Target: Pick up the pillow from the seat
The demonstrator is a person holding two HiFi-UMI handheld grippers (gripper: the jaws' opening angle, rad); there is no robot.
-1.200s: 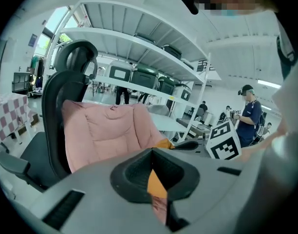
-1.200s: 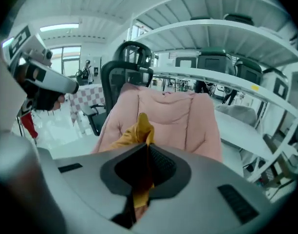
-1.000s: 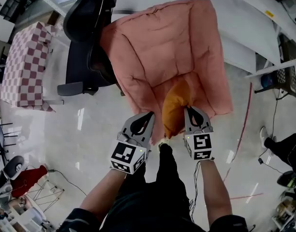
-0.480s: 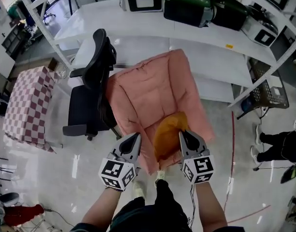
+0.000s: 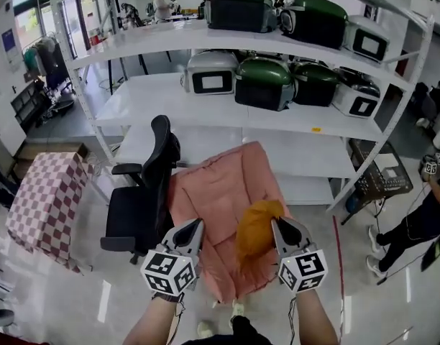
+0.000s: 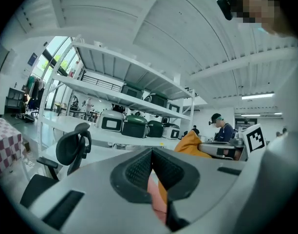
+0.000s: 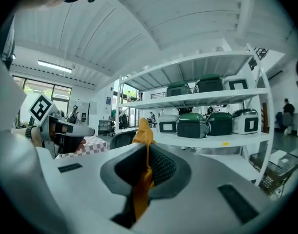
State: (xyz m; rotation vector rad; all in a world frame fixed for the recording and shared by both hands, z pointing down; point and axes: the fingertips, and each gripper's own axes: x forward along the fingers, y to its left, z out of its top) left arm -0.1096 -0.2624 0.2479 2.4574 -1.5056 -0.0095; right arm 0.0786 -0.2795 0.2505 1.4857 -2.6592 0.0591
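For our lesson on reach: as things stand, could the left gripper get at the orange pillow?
Probably yes. The pillow hangs from the jaws of the right gripper, with only open air between it and the left gripper, whose shut jaws would need opening.

One left gripper (image 5: 199, 223), one right gripper (image 5: 275, 222), one orange pillow (image 5: 254, 230), one pink seat (image 5: 211, 192), one black office chair (image 5: 137, 208), one checkered block (image 5: 44, 205), seven cookers (image 5: 264, 83), one shelf rack (image 5: 144, 100).

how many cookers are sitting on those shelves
7. Top shelf: three cookers, green, green, white. Shelf below: four, white, green, green, white. More may be hidden behind them.
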